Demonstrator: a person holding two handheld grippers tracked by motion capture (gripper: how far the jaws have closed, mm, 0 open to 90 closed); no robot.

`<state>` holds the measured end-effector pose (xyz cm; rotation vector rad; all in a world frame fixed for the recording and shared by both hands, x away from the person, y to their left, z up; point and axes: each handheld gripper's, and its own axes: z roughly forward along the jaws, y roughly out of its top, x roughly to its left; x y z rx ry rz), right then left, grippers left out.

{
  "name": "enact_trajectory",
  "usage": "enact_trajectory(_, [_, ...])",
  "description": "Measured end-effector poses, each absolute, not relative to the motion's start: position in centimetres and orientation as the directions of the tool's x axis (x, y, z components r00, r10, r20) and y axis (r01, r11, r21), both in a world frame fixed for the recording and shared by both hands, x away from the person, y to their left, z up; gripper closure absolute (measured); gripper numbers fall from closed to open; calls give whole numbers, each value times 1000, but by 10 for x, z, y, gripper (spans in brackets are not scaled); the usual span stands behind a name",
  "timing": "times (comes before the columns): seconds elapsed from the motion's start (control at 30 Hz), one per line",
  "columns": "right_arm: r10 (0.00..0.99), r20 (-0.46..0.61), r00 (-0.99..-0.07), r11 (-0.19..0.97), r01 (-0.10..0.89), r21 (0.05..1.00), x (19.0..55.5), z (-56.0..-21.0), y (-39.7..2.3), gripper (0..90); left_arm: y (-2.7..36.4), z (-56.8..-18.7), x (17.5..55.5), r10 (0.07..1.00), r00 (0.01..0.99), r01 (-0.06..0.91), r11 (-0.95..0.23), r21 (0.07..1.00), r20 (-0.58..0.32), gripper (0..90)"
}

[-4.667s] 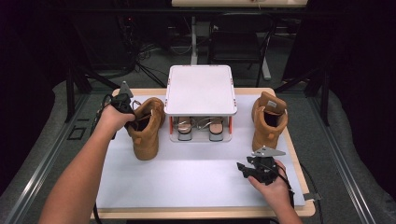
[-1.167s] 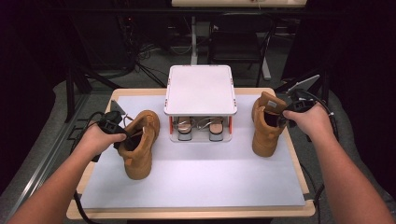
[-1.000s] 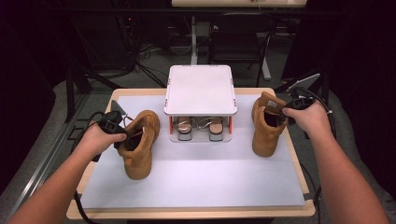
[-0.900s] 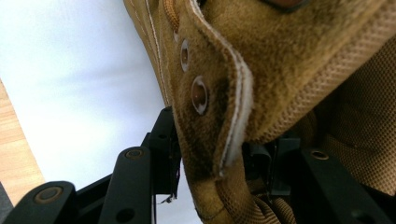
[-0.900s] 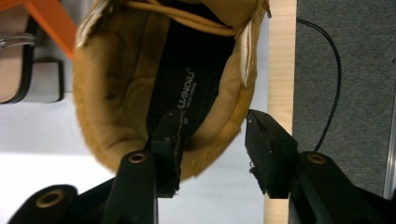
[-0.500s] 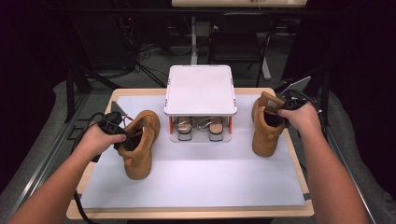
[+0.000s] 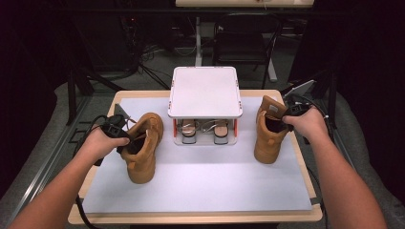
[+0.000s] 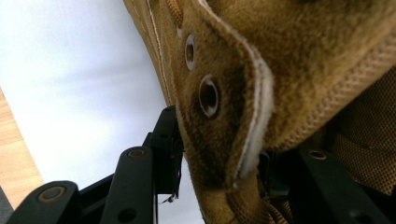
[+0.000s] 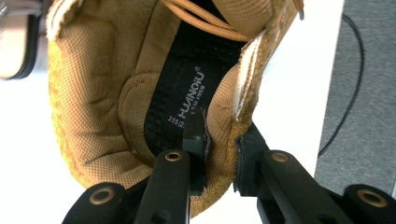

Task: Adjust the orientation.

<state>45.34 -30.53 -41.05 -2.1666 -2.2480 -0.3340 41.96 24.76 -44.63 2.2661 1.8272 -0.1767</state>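
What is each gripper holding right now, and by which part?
The left gripper pinches the left tan suede boot by its eyelet flap at the collar. The right gripper, jaws just closing, clamps the right tan suede boot by its collar wall.

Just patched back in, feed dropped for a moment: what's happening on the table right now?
A person works both grippers on a pair of tan boots. The left gripper clamps the collar of the left boot, which tilts on the white mat. The right gripper has just been closing, its jaws now pinching the collar wall of the right boot. Between them stands a small white shoe rack with sandals underneath.
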Motion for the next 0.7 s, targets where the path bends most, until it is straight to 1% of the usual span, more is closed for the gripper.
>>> enact_trajectory(0.03, [988,148,-48,25,988,151,453,-410,-305,789,248,-446,420,948,218,975,-200,99,-233,579])
enact_trajectory(0.1, [986,154,-68,46,988,144,448,-410,-304,789,248,-446,420,948,217,975,-199,97,-234,579])
enact_trajectory(0.13, [983,157,-94,71,987,147,442,-409,-303,790,247,-446,420,948,216,975,-198,98,-233,580])
enact_trajectory(0.23, [980,162,-116,90,983,157,436,-408,-299,790,247,-446,420,949,215,975,-197,99,-232,580])
enact_trajectory(0.27, [978,155,-137,112,981,160,429,-409,-293,790,247,-446,419,949,213,976,-195,97,-232,580])
enact_trajectory(0.3, [978,155,-137,112,981,160,429,-409,-293,790,247,-446,419,949,213,976,-195,97,-232,580])
enact_trajectory(0.37, [973,146,-178,155,975,157,418,-409,-285,790,247,-446,419,949,214,976,-197,94,-231,580])
enact_trajectory(0.4, [973,146,-178,155,975,157,418,-409,-285,790,248,-446,419,948,217,975,-200,93,-231,580])
enact_trajectory(0.43, [969,142,-200,179,973,147,412,-409,-281,790,248,-446,419,949,216,975,-199,95,-231,580])
enact_trajectory(0.5, [968,141,-209,189,971,145,408,-409,-279,790,248,-445,418,948,218,975,-202,93,-232,581])
enact_trajectory(0.53, [963,134,-234,214,966,147,399,-410,-275,789,248,-445,418,948,220,975,-204,93,-231,583])
enact_trajectory(0.6, [962,132,-240,221,965,142,395,-410,-273,789,248,-445,417,948,215,975,-197,99,-235,584])
enact_trajectory(0.63, [955,126,-269,254,959,125,390,-410,-271,789,248,-444,417,949,213,976,-195,95,-235,588])
enact_trajectory(0.7, [959,128,-254,236,962,140,386,-411,-268,788,248,-444,417,949,214,976,-197,95,-230,589])
